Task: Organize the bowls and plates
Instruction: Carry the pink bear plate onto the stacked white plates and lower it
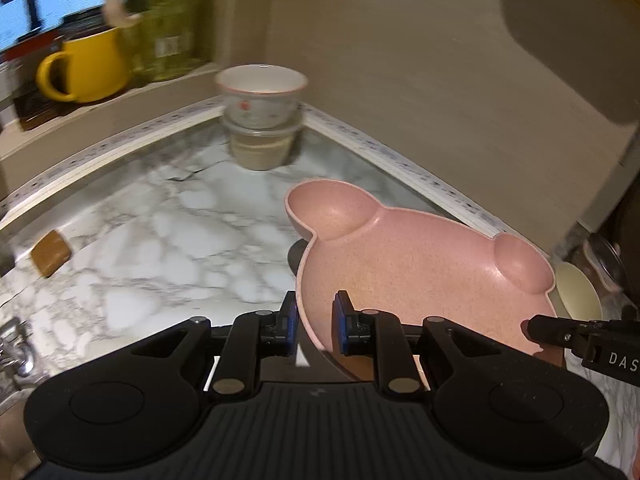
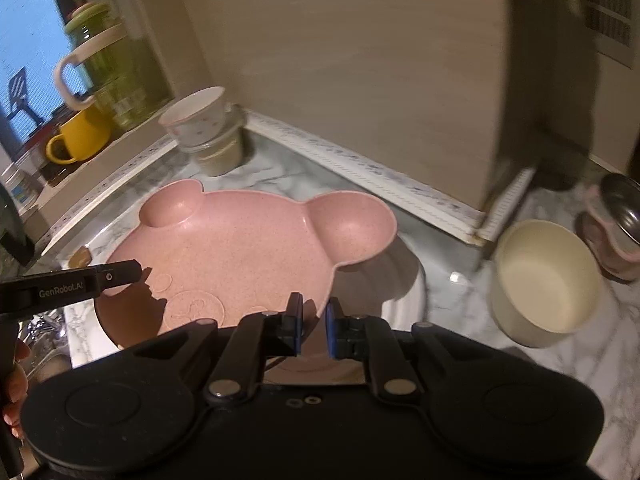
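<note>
On the ledge at far left stood a yellow mug (image 1: 90, 66) beside a green jar (image 1: 170, 20). On the marble counter (image 1: 160, 240) below lay a small brown block (image 1: 51, 253). In the back corner a white cup (image 1: 260, 94) sat stacked on a beige container (image 1: 260, 148).

Centre — the pink bear-shaped plate (image 2: 240, 248), two round ear wells along its far edge, was held above the counter between my two tools. My left tool (image 1: 314, 326) pinched the plate's near-left rim, pads close together on it. My right tool (image 2: 314, 326) pinched the near rim on its side, pads likewise pressed to the edge. Under the plate's right side showed a white ribbed dish (image 2: 404, 292).

Right — a cream bowl (image 2: 548, 280) stood on the counter, apart from the plate; beyond it, a metal-lidded pink container (image 2: 616, 232).
</note>
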Demonstrator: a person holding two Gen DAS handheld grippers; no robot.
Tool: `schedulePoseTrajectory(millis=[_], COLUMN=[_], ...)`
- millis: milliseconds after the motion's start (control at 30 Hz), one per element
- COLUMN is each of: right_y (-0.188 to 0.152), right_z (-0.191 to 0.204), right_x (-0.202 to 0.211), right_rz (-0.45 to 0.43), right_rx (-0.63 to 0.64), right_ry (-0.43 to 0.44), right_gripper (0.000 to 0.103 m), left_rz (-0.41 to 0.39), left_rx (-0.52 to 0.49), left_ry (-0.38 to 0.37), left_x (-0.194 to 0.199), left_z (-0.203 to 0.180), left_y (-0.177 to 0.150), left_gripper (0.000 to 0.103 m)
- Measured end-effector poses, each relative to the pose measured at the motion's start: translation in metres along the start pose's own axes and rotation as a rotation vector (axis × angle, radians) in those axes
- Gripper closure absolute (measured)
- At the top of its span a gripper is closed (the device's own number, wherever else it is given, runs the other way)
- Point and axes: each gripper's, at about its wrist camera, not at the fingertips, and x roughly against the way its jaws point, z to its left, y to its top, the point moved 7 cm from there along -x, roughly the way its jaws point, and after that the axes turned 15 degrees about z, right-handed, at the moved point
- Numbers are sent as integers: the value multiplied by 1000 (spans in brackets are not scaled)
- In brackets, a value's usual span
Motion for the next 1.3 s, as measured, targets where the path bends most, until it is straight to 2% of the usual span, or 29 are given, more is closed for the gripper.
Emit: schedulePoseTrajectory(millis=[300, 433, 633, 833, 1067, 1300], right_y=[-11, -13, -12, -13, -12, -9], right_z=[-36, -44, -50, -47, -45, -41], right_x=[-6, -16, -23, -28, -36, -41], right_rz=[6, 19, 4, 30, 36, 23], right_rx=[-46, -48, -32, -16, -6, 21], right_ry=[-17, -24, -13, -21, -58, -95], right_gripper=[91, 91, 91, 91, 91, 92], left_rz=[13, 40, 48, 70, 93, 83], left_rx=[-121, -131, -144, -144, -146, -174], left_ry=[27, 30, 41, 39, 35, 65], left_x=[-23, -36, -46, -54, -60, -61], left_z=[-38, -46, -49, -46, -41, -39], left_y=[-8, -11, -11, -9, -12, -12], left_gripper=[85, 85, 85, 85, 84, 84])
